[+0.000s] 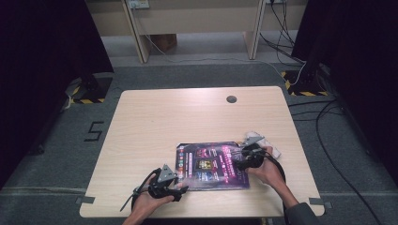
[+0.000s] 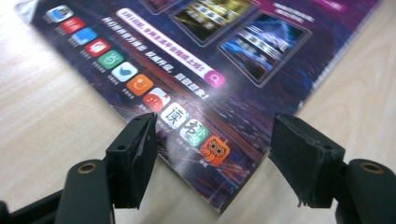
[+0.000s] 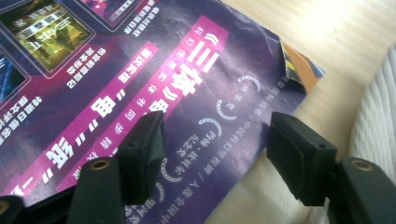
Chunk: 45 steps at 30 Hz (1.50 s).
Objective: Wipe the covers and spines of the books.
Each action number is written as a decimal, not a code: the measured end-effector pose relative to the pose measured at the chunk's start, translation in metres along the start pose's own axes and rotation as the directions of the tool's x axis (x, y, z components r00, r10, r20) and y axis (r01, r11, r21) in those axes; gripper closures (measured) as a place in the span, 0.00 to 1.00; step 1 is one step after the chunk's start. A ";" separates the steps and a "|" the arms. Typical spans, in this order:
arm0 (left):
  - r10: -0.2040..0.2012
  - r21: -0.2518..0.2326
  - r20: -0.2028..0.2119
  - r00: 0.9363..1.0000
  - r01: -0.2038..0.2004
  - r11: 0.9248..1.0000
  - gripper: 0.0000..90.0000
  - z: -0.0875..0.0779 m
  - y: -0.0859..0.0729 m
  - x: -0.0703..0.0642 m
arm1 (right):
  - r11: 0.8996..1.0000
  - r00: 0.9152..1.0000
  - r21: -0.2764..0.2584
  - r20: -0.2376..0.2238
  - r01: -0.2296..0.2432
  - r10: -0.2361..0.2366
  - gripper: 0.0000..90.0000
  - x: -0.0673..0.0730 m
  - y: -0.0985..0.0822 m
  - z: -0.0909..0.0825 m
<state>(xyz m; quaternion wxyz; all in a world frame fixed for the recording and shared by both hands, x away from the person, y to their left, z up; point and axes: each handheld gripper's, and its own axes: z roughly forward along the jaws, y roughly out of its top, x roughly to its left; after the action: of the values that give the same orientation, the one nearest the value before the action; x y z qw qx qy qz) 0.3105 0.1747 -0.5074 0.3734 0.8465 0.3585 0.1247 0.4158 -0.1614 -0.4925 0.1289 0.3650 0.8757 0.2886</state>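
Glossy purple magazine (image 1: 212,165) lies flat on the wooden table (image 1: 187,117), toward the near right part of the top, cover up with app icons and white print. Left gripper (image 1: 180,190) sits at the magazine's near left corner; in the left gripper view (image 2: 212,158) its jaws stand apart over that corner, one over the icon row, one past the edge above bare wood, pads not pressing on the cover. Right gripper (image 1: 244,157) is at the far right corner; in the right gripper view (image 3: 217,144) its jaws are also spread, straddling the right edge, nothing clamped. That corner is dog-eared. White cloth (image 1: 256,139) lies just beside it, at the right.
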 end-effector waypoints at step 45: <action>-0.011 -0.033 -0.188 0.982 0.005 0.999 0.30 0.011 0.021 0.055 | 1.000 0.999 -0.021 -0.040 0.004 -0.005 0.37 0.031 -0.018 -0.017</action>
<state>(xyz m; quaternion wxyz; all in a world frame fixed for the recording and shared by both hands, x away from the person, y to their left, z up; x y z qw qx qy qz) 0.3653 0.1974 -0.5025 0.3520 0.8234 0.3933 0.2084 0.3765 -0.1571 -0.4900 0.1157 0.3558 0.8759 0.3046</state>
